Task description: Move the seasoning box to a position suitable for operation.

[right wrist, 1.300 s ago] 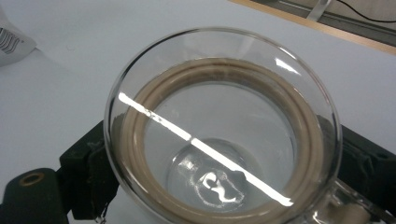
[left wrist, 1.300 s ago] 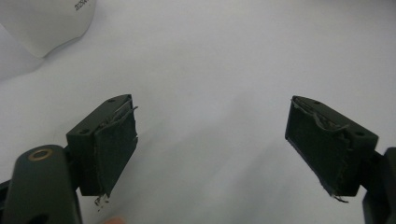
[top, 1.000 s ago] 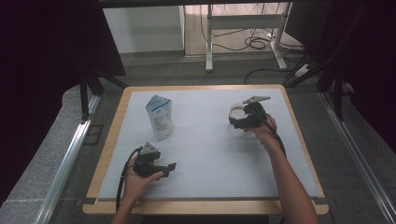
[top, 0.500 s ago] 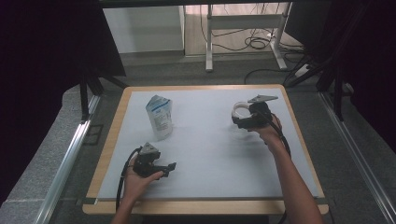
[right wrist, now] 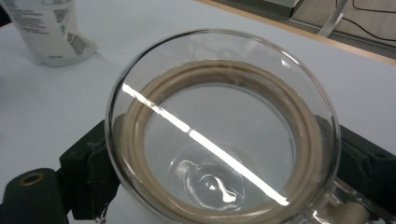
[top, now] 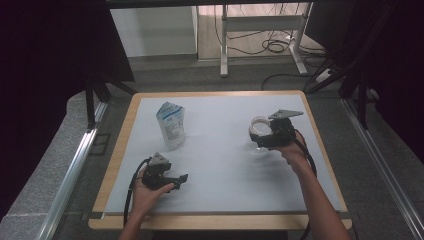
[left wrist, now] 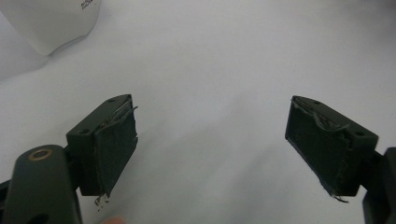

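Observation:
A clear glass jar (top: pixel 258 126) with a beige ring inside sits between the jaws of my right gripper (top: pixel 260 136), at the right of the white mat (top: pixel 225 165). In the right gripper view the jar (right wrist: pixel 219 140) faces me mouth first, and the right gripper (right wrist: pixel 224 168) is shut on its sides. My left gripper (top: pixel 181 180) rests at the mat's near left. Seen in its own view, the left gripper (left wrist: pixel 210 144) stands open with nothing between its pads. A white and blue pouch (top: pixel 171 125) stands upright at the far left.
The pouch's base (left wrist: pixel 51 23) lies beyond and to the left of the left jaws, and the pouch (right wrist: pixel 44 32) also stands beyond the jar. The wooden table edge (top: pixel 220 221) frames the mat. Past the table are a metal stand (top: pixel 260 30) and floor cables (top: pixel 275 47).
My right gripper has carried the jar slightly nearer and to the left. The left gripper and the pouch have stayed put.

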`<state>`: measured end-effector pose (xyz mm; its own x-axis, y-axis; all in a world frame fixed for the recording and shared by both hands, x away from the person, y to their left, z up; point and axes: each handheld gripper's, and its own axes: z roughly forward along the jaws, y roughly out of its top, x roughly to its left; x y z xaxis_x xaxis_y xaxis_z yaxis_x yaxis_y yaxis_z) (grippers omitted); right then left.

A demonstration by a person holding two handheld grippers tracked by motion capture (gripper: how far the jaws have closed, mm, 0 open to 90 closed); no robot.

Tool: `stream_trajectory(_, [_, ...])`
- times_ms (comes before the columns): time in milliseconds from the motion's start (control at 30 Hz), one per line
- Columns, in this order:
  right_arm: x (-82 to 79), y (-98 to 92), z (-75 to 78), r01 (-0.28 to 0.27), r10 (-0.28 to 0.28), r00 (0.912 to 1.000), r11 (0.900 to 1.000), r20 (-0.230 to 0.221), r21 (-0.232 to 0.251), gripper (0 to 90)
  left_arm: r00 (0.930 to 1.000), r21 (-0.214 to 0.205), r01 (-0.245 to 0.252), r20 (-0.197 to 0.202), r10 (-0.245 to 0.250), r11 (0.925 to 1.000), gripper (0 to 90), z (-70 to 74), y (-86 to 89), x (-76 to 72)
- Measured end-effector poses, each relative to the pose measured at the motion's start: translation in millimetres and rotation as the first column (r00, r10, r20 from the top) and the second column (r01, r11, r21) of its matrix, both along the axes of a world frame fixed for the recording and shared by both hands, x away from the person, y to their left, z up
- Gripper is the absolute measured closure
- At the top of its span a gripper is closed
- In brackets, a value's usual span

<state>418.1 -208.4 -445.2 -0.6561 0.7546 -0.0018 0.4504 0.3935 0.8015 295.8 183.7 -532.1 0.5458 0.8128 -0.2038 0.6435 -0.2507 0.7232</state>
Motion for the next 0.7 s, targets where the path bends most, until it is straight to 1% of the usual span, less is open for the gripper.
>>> stream_trajectory(100, [-10.8,0.4,-0.6,-0.015,0.015,0.9999,0.9999,-0.007,-0.002,11.4,1.0,-0.001,0.001,0.001,-0.001,1.0,16.6,0.2,-0.1,-0.2])
stream_trajectory(133, [-10.8,0.4,-0.6,-0.015,0.015,0.9999,0.9999,-0.007,-0.002,11.4,1.0,-0.001,0.001,0.001,-0.001,1.0,16.6,0.2,-0.1,-0.2])
stream_trajectory(167, [-18.1,0.9,-1.7,-0.022,0.022,0.9997,0.9997,-0.013,-0.005,11.4,1.0,-0.001,0.0,0.0,0.0,1.0,16.6,0.1,-0.1,-0.1])
stream_trajectory(267, [-27.1,0.5,-3.5,-0.04,0.04,0.9991,0.9992,-0.017,-0.005,11.4,1.0,0.0,0.001,-0.001,-0.001,1.0,16.6,-0.2,-0.2,0.1])
stream_trajectory(333, [-31.9,0.6,-5.3,-0.046,0.046,0.9987,0.9989,-0.023,-0.006,11.4,1.0,-0.003,0.002,-0.004,-0.002,1.0,16.6,-1.1,-0.3,0.2])
stream_trajectory(367, [-31.9,0.6,-5.3,-0.046,0.046,0.9987,0.9989,-0.023,-0.006,11.4,1.0,-0.003,0.002,-0.004,-0.002,1.0,16.6,-1.1,-0.3,0.2])
stream_trajectory(400, [-36.1,1.0,-8.3,-0.055,0.054,0.9978,0.9984,-0.038,-0.016,11.4,1.0,-0.003,0.0,-0.005,0.0,1.0,16.6,-1.6,0.1,0.3])
stream_trajectory(433, [-38.2,1.0,-10.0,-0.058,0.057,0.9974,0.9981,-0.044,-0.02,11.3,1.0,-0.004,-0.001,-0.005,0.001,1.0,16.6,-1.7,0.5,0.3])
stream_trajectory(533, [-42.6,0.9,-13.2,-0.066,0.065,0.9965,0.9978,-0.053,-0.011,11.3,1.0,-0.007,-0.004,-0.005,0.004,1.0,16.6,-1.6,1.5,0.4])
stream_trajectory(567, [-46.2,1.0,-15.6,-0.068,0.067,0.996,0.9977,-0.059,-0.006,11.3,1.0,-0.008,-0.006,-0.005,0.006,1.0,16.6,-1.6,1.8,0.3])
stream_trajectory(600, [-46.2,1.0,-15.6,-0.068,0.067,0.996,0.9977,-0.059,-0.006,11.3,1.0,-0.007,-0.006,-0.004,0.006,1.0,16.6,-1.7,2.0,0.3])
stream_trajectory(633, [-48.7,2.7,-18.1,-0.065,0.064,0.9966,0.9976,-0.052,-0.022,11.3,1.0,-0.006,-0.006,-0.004,0.006,1.0,16.6,-1.8,2.2,0.3])
stream_trajectory(700, [-48.1,5.1,-20.6,-0.056,0.055,0.9977,0.9977,-0.039,-0.038,11.4,1.0,-0.004,-0.007,-0.004,0.007,1.0,16.6,-2.5,1.9,0.7])
